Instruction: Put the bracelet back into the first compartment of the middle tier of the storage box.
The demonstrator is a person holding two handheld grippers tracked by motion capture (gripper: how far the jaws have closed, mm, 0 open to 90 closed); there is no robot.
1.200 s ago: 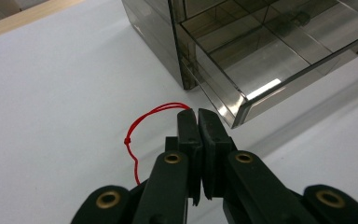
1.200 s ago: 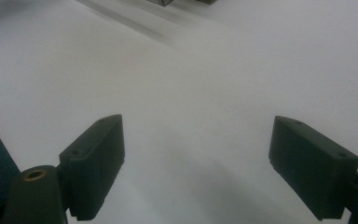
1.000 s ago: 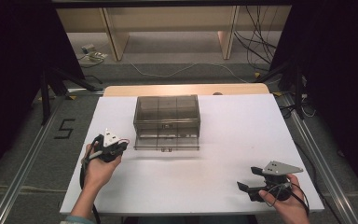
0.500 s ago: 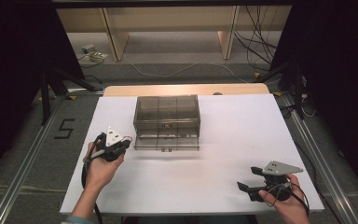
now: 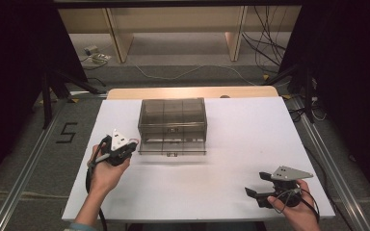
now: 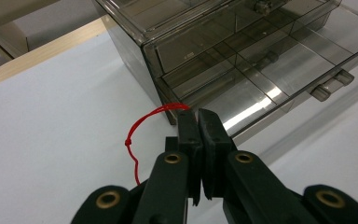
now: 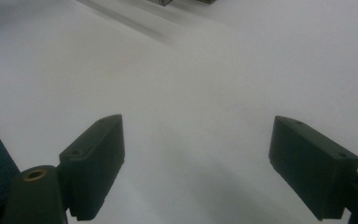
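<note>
Red string (image 6: 142, 128) hangs in a knotted loop from the left gripper (image 6: 199, 122), whose jaws are pressed together on it just beside the front left corner of a smoky clear plastic drawer organizer (image 5: 172, 124). That box stands near the middle of the white table (image 5: 231, 173), its bottom drawer (image 6: 279, 77) pulled out. The right gripper (image 7: 198, 163) hovers over bare tabletop near the front right corner, well apart from the box, jaws spread wide with nothing between them.
</note>
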